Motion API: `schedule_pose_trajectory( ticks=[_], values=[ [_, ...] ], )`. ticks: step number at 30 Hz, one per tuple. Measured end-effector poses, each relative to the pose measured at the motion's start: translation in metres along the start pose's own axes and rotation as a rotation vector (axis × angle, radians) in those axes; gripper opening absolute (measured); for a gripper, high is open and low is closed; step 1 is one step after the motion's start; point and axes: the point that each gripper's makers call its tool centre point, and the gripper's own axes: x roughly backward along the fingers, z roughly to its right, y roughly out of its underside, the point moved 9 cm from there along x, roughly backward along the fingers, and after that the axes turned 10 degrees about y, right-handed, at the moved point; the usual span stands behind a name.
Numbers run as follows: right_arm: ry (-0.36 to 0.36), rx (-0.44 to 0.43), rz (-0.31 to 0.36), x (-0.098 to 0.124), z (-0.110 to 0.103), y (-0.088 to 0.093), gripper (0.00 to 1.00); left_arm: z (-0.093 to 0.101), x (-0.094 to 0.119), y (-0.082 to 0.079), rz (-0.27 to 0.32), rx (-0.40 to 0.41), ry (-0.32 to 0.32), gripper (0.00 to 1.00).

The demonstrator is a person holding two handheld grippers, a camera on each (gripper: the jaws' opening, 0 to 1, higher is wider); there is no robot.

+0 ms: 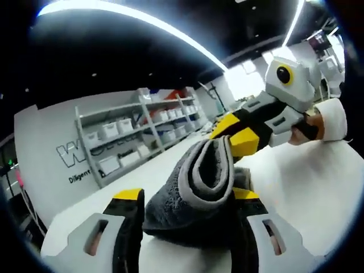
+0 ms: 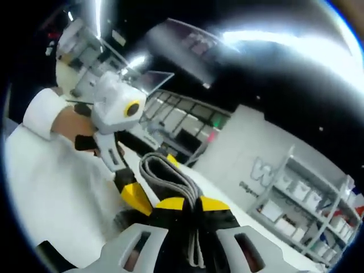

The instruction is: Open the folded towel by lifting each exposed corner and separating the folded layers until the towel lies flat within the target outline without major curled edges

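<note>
A grey towel hangs in a thick folded bundle above the white table. My left gripper clamps the lower part of the bundle between its yellow-tipped jaws. My right gripper reaches in from the right and pinches the upper fold. In the right gripper view, my right gripper is shut on the towel's stacked edges. The left gripper comes in from the left, holding the towel at its far side. The towel's lower part is hidden behind the jaws.
The white table spreads out below both grippers. Shelving with white bins stands along the far wall beyond the table edge, also seen as shelving at the right. A hand in a white cuff holds the right gripper.
</note>
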Motion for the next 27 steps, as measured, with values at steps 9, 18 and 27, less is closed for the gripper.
schedule_pose_trajectory(
  ticks=[9,18,27],
  values=[
    [-0.025,0.007,0.008,0.0015,-0.0052,0.0019,0.02,-0.002,0.0041,-0.0004,0.018,-0.045,0.016,0.51],
    [-0.038,-0.017,0.024,0.0031,-0.0051,0.001,0.02,-0.0007,0.0035,-0.0021,0.036,-0.079,0.025,0.4],
    [-0.045,-0.024,0.037,0.0041,-0.0046,0.0006,0.02,0.0003,0.0048,-0.0066,0.061,-0.101,0.013,0.32]
  ],
)
